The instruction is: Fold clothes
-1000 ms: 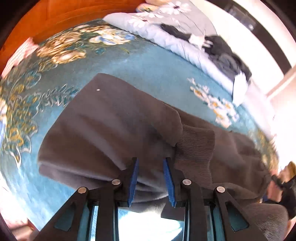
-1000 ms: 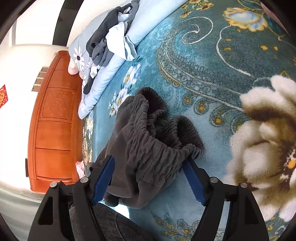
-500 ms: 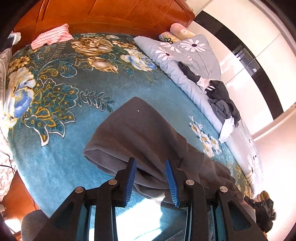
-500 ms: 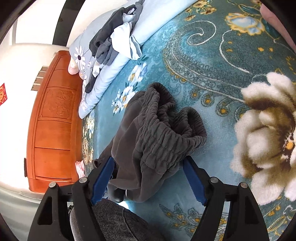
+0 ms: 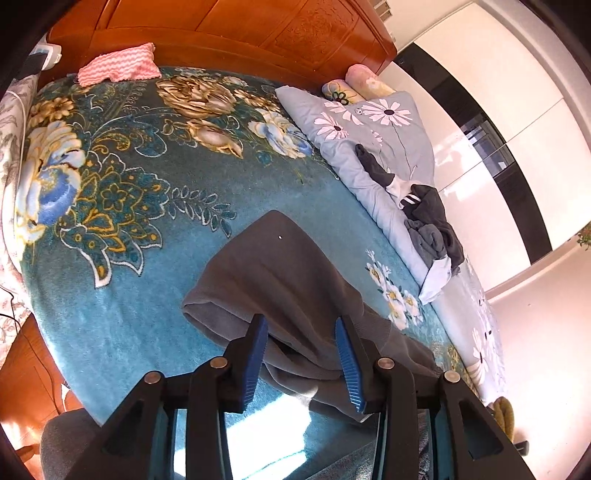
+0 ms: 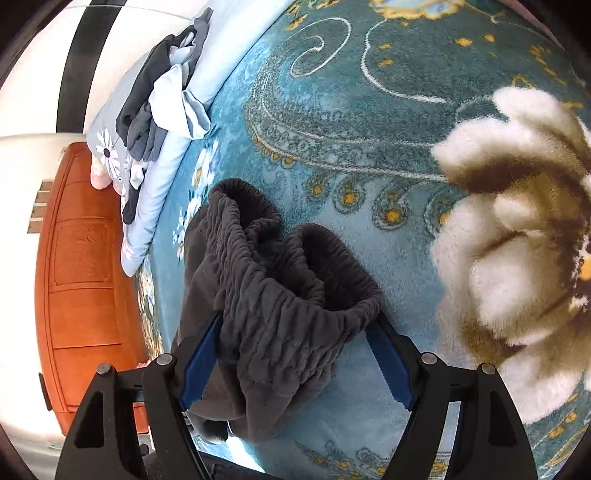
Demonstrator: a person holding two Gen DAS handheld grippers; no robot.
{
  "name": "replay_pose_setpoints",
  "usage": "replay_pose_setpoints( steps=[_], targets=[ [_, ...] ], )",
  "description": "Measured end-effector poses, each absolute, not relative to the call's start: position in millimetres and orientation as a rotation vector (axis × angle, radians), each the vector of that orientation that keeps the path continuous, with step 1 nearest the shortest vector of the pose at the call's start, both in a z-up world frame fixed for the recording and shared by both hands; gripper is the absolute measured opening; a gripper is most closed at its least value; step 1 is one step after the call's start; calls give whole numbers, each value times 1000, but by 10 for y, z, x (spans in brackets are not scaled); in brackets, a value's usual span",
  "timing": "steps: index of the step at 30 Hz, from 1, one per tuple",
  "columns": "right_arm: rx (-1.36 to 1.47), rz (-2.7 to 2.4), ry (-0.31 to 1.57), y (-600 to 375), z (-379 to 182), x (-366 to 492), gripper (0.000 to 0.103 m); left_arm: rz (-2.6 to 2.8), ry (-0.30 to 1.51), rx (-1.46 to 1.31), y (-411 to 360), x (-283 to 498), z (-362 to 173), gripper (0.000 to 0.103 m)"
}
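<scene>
Dark grey sweatpants lie on the teal floral bedspread. In the left wrist view the leg end lies flat, its near edge between the fingers of my left gripper, which is open with cloth in the gap but not pinched. In the right wrist view the bunched elastic waistband of the sweatpants sits between the wide-open fingers of my right gripper, not clamped.
A grey daisy-print quilt with a pile of dark clothes lies along the far side; the pile also shows in the right wrist view. A pink cloth lies by the wooden headboard. The bed edge is near me.
My left gripper has opened wider and pulled back and up from the pants leg, which now lies on the bed. My right gripper has moved slightly closer around the waistband.
</scene>
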State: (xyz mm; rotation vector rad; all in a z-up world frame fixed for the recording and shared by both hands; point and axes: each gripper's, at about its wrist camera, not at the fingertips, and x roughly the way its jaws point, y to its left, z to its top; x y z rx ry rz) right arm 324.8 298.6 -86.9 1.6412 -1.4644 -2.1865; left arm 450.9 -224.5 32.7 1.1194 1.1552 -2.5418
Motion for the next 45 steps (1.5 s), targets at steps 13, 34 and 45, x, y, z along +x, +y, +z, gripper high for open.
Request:
replay_pose_setpoints(
  steps=[13, 34, 45],
  targets=[
    [1575, -2383, -1066, 2563, 46, 2802, 39, -2537, 1180, 1128, -2296, 4543, 281, 42],
    [1395, -2092, 328, -1508, 713, 3051, 38, -2374, 1306, 1129, -2743, 4735, -135, 43],
    [1535, -1779, 13, -1443, 378, 3094, 59, -2372, 1511, 1059, -2829, 4775, -265, 50]
  ],
)
